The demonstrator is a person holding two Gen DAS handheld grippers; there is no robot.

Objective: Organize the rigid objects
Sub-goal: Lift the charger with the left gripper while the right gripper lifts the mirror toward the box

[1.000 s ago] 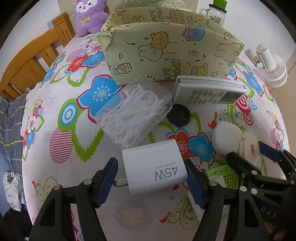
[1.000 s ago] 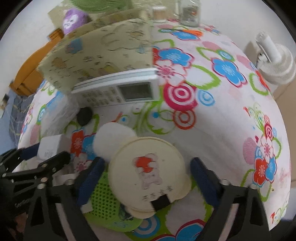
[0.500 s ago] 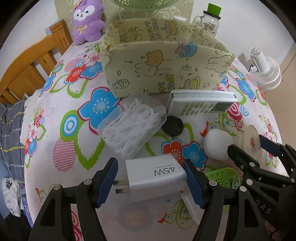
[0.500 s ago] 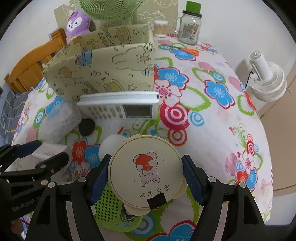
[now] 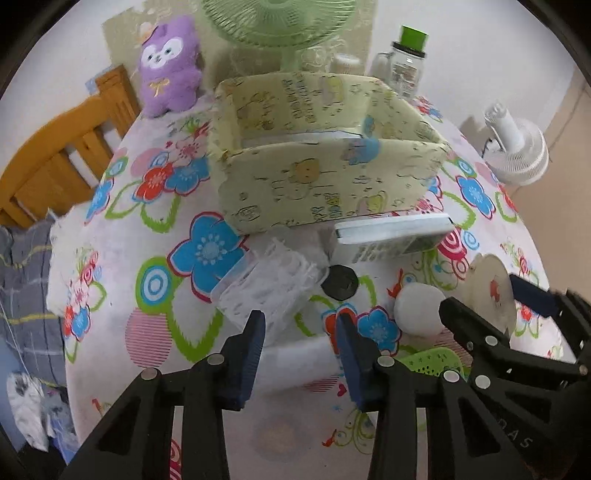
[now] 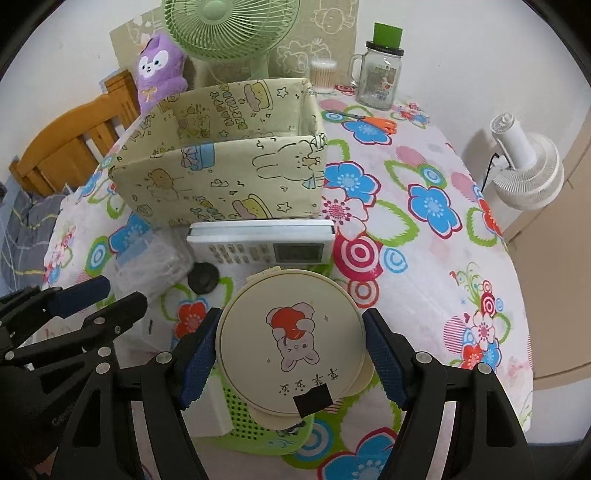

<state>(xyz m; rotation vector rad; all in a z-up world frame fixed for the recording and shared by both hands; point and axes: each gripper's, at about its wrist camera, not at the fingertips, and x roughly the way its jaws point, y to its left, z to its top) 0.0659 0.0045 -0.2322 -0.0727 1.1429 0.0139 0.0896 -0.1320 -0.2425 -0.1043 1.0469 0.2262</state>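
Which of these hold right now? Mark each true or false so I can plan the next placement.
1. The right gripper is shut on the round cream case. True.
2. The remote lies inside the fabric box. False: it lies on the tablecloth just in front of the box.
3. The scissors lie near the glass jar. True.
4. The purple plush sits in the green basket. False: it sits behind the fabric box, beside the green fan.
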